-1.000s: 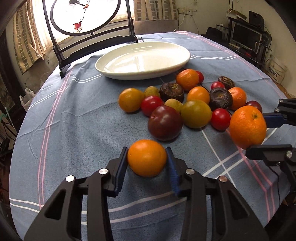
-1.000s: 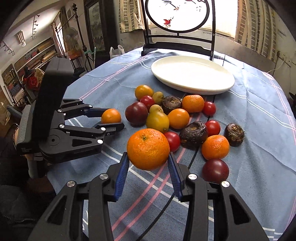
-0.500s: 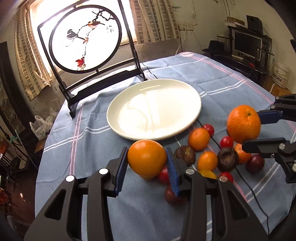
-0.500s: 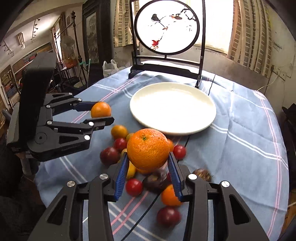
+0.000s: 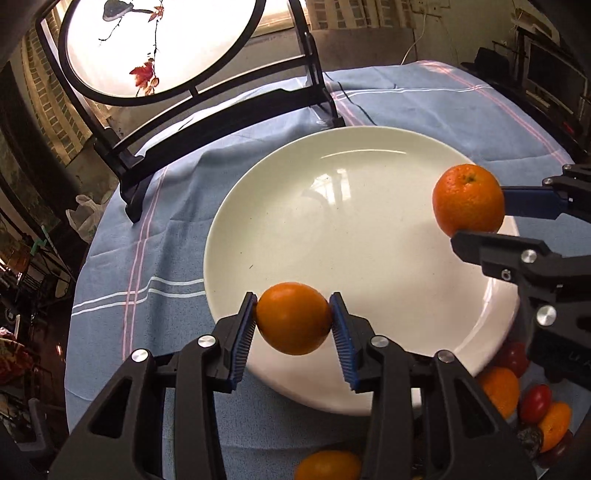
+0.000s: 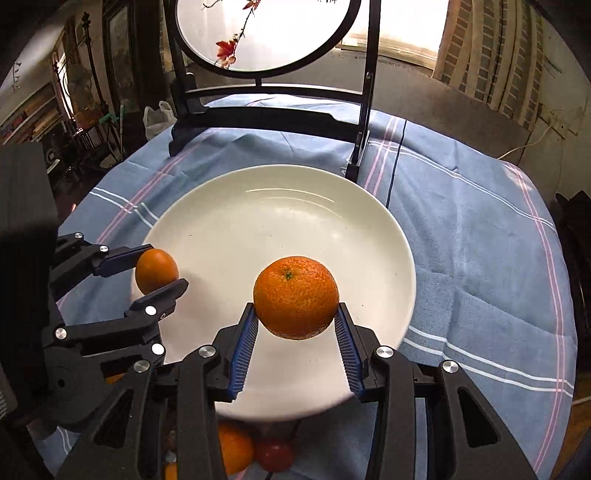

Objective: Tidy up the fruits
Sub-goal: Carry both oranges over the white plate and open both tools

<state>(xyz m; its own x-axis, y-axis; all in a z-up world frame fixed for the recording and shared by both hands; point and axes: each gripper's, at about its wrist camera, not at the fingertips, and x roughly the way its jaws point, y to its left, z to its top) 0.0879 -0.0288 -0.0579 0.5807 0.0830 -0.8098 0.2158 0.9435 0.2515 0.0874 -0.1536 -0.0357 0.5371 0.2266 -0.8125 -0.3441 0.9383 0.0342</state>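
My left gripper [image 5: 293, 317] is shut on a smooth small orange [image 5: 293, 315] and holds it over the near left rim of the white plate [image 5: 351, 206]. My right gripper [image 6: 295, 314] is shut on a larger, dimpled orange [image 6: 295, 295] above the plate [image 6: 295, 221], near its front middle. The right gripper with its orange [image 5: 468, 199] also shows in the left wrist view over the plate's right side. The left gripper with its orange [image 6: 156, 270] shows in the right wrist view at the plate's left rim. The plate holds nothing.
Several loose fruits lie on the blue cloth [image 5: 147, 258] in front of the plate: oranges [image 5: 498, 387] and red tomatoes [image 5: 535, 402], partly hidden under the grippers. A black stand with a round painted screen [image 6: 266, 33] stands behind the plate.
Both grippers have carried their oranges forward, away from the fruit pile and over the plate, which now fills the middle of both views. Both stay shut.
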